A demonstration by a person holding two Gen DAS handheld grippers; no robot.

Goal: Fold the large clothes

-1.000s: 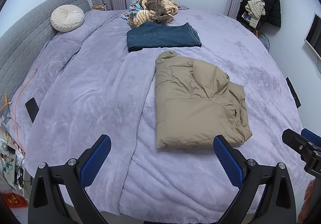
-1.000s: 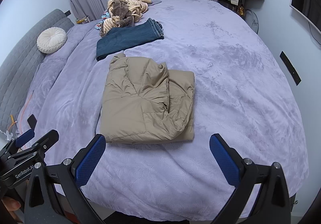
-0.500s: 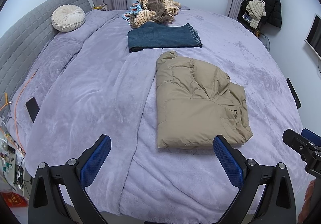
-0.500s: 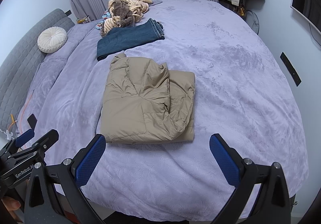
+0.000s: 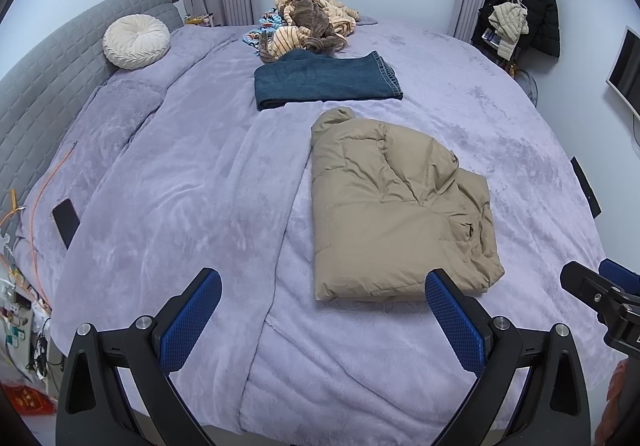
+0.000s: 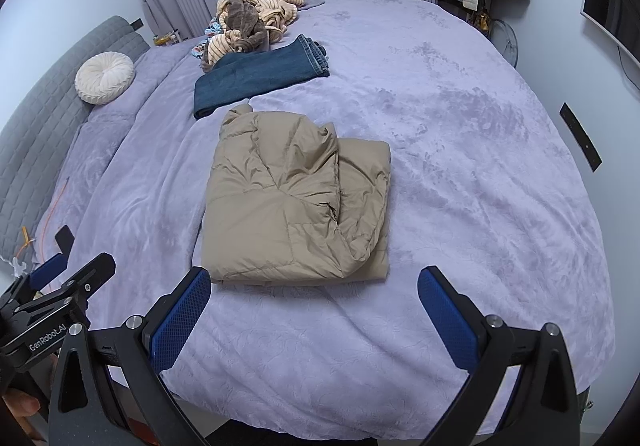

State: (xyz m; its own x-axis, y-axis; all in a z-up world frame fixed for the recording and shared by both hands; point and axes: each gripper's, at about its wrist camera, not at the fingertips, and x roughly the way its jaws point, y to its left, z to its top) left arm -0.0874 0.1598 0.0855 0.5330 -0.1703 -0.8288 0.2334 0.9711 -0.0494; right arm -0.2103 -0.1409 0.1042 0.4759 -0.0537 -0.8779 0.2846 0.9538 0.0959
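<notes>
Bed (image 5: 168,182): a wide surface is covered by a lilac plush blanket, soft and napped, with a lengthwise seam left of the jacket.
Headboard (image 5: 44,86): grey quilted padding is seen along the left side, with a round cream cushion (image 5: 136,41) set against it.
Jacket (image 6: 292,202): a tan puffer, quilted and smooth-shelled, is laid folded into a thick rectangle near the foot edge of the bed; its long axis runs away from the tongs toward the window.
Key relation: the jacket is found straight ahead of both tongs, just beyond their tips; in the left view it sits right of centre, in the right view left of centre, so it lies between the two hands. Neither is clearly nearer.
Jeans (image 5: 326,84): dark blue denim is folded flat, just beyond the jacket's far end.
Loose pile (image 5: 308,22): striped and brown fleecy garments are heaped unfolded near the window; these are judged to remain.
Left tongs (image 5: 322,314): spread wide, nothing held, kept above the bed edge.
Right tongs (image 6: 314,312): likewise spread wide and empty.
Phone (image 5: 66,222): a dark slab is lying at the bed's left margin.
</notes>
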